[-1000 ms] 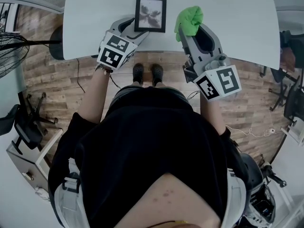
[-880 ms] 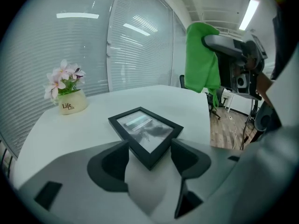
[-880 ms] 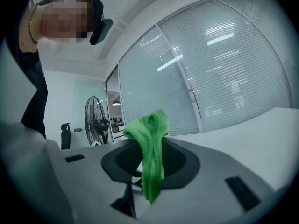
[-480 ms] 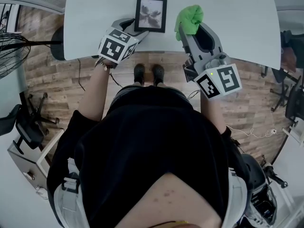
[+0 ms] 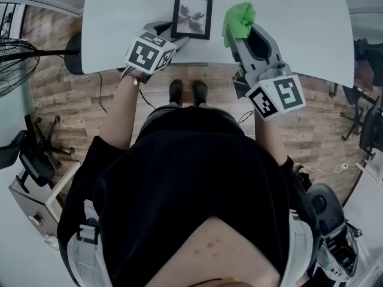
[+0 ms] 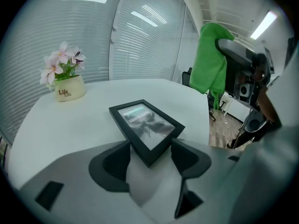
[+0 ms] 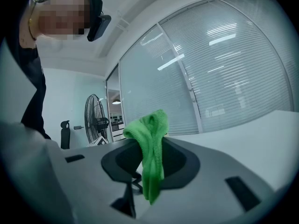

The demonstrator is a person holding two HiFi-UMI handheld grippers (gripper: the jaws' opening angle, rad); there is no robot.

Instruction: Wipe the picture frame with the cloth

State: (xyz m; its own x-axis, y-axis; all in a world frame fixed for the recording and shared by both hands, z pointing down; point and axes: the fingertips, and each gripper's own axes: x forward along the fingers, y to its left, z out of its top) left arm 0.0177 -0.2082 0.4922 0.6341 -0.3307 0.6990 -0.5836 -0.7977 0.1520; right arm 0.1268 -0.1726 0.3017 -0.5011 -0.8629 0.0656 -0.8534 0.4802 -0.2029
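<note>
Tongs, L (image 6: 149,154): jaws set wide w/ the near corner of the frame (image 6: 145,124) wedged between them. Both pads look to touch its edges, so prob. a light hold, not a firm one. R tongs (image 7: 150,169) are clamped tight on the cloth (image 7: 150,139). It bunches out past the jaws w/ a short tail hanging back, and is held up off the bench (image 5: 299,23), just right of the frame, not touching it.

Frame lies flat, face up, close to the bench's near edge, between the two tongs. A flower pot (image 6: 70,88) stands far left, well apart.

Handling, as a guess: the frame is stiff & light, w/ slick black moulding and a glazed front, so fragile, and prob. slides easily on the smooth bench. A corner grip gives little purchase, and the frame could pivot or slip out under wiping pressure. Better hold: across one side rail, pads on the moulding, clear of the glazing.

Cloth is soft, limp and grippy. It needs no care beyond keeping enough of it ahead of the jaws so bare tips don't scrape the front. Wiping not yet begun.
</note>
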